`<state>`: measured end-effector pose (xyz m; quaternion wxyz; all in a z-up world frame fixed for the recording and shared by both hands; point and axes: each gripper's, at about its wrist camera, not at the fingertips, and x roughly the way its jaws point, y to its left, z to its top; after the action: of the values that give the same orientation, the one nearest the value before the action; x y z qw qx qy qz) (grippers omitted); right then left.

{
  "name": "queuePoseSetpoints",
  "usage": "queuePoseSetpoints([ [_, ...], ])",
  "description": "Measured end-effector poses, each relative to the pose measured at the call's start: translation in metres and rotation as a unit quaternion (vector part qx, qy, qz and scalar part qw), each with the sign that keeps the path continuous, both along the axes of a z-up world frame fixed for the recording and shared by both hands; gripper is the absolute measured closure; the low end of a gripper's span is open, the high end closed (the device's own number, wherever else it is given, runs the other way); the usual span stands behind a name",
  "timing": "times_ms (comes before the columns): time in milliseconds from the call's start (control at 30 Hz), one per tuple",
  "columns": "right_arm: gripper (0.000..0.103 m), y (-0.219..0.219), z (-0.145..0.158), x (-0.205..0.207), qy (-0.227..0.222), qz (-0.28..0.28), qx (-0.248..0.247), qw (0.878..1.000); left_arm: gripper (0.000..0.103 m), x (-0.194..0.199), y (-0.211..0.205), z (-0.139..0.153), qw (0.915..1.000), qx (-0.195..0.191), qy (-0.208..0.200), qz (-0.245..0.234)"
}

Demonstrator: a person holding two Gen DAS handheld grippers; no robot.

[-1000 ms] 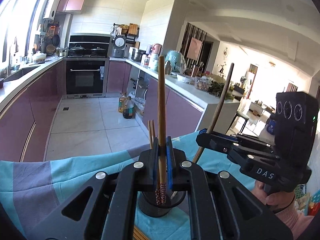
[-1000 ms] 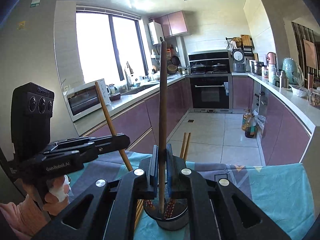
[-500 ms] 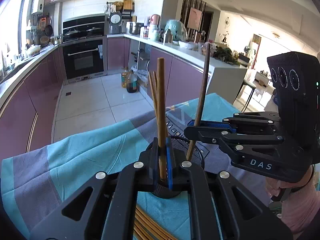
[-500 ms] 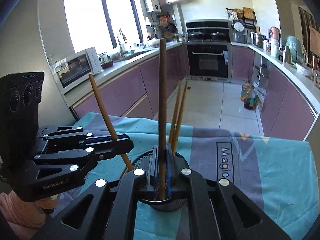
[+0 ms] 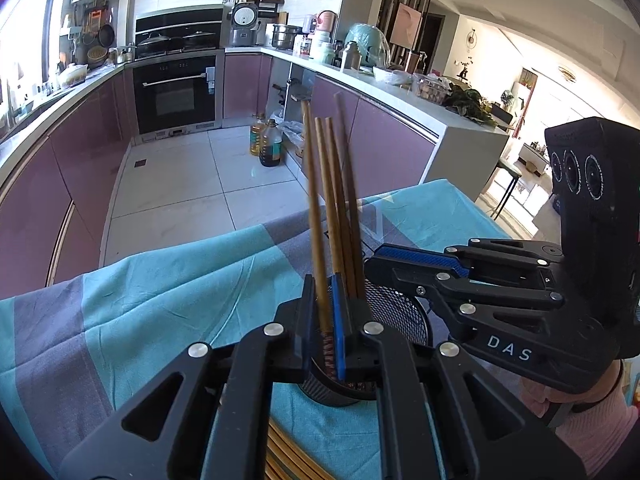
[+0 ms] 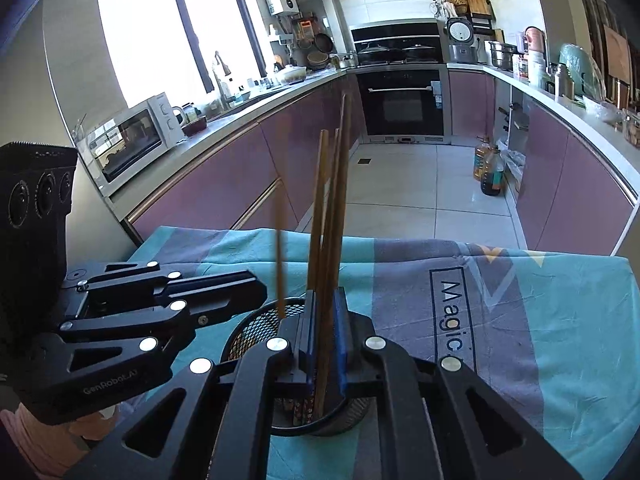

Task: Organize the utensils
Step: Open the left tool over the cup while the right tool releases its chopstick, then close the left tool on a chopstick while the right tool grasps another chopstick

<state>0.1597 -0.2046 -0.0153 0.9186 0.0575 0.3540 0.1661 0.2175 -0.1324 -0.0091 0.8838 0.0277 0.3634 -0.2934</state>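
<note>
A black mesh holder (image 5: 396,320) stands on the teal and grey cloth; it also shows in the right wrist view (image 6: 256,328). Several brown chopsticks (image 5: 340,208) stand in it. My left gripper (image 5: 322,312) sits over the holder's near rim, jaws slightly apart around one chopstick (image 5: 314,200) whose patterned tip reaches into the holder. My right gripper (image 6: 324,328) is also over the holder, jaws a little apart, with chopsticks (image 6: 332,216) standing between them. A blurred chopstick (image 6: 280,248) stands by the left gripper's tip (image 6: 240,292).
More chopsticks (image 5: 288,456) lie on the cloth under my left gripper. The cloth-covered table (image 6: 520,320) ends at its far edge above the kitchen floor. Purple cabinets, an oven and counters stand beyond.
Both grippers have come down over the holder. The chopsticks they held upright now stand in the holder, and both pairs of jaws have loosened.
</note>
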Motion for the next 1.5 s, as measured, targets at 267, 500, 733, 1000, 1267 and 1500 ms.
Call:
queuePoseSetpoints([
  [267, 0.078, -0.001, 0.006, -0.022, -0.03, 0.001, 0.008, 1.0, 0.078, -0.02, 0.028, 0.011, 0.9987, -0.016, -0.039, 0.029],
  [500, 0.067, 0.006, 0.018, -0.072, -0.074, 0.057, 0.009, 0.996, 0.068, -0.063, 0.069, 0.007, 0.9958, -0.001, -0.078, 0.048],
  [733, 0.066, 0.034, -0.016, -0.099, -0.031, 0.112, -0.001, 0.993, 0.068, -0.091, 0.099, -0.05, 0.9978, 0.037, -0.024, 0.05],
  [1000, 0.066, 0.059, -0.07, -0.095, 0.041, 0.117, -0.019, 0.992, 0.068, -0.1, 0.102, -0.102, 0.9962, 0.051, 0.042, 0.057],
  [1267, 0.066, 0.072, -0.085, -0.096, 0.057, 0.111, -0.033, 0.992, 0.067, -0.106, 0.093, -0.116, 0.9953, 0.056, 0.058, 0.054],
  [1500, 0.066, 0.082, -0.094, -0.095, 0.058, 0.106, -0.053, 0.991, 0.067, -0.103, 0.085, -0.117, 0.9947, 0.062, 0.061, 0.055],
])
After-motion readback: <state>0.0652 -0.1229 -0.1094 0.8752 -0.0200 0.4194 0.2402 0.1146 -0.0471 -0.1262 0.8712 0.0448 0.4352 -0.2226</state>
